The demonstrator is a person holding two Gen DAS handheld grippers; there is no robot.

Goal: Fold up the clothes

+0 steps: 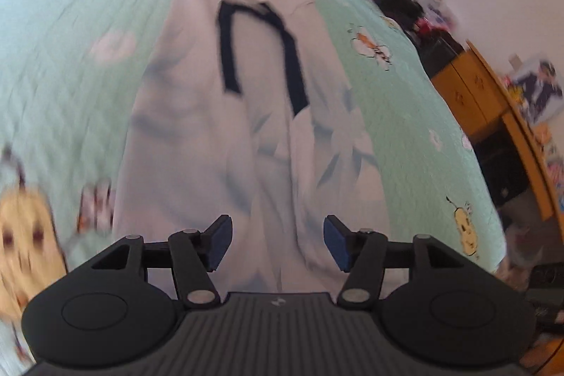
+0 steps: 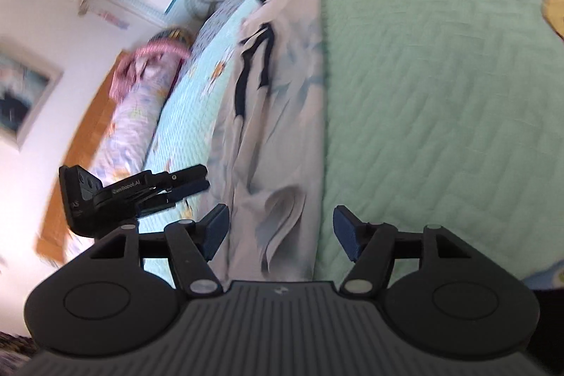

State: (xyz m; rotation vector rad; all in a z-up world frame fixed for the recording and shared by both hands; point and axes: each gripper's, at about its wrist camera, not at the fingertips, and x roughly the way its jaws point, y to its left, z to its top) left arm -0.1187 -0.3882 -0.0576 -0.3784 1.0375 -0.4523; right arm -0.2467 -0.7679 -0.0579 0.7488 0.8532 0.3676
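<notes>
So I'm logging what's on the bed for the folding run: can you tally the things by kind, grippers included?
White garment with dark trim, lying on the green quilt: 1
Grippers, left gripper and right gripper, both open and empty: 2
Total: 3

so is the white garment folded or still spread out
Partly folded: the white garment lies as a long narrow strip on the green quilt, sides turned in.
</notes>
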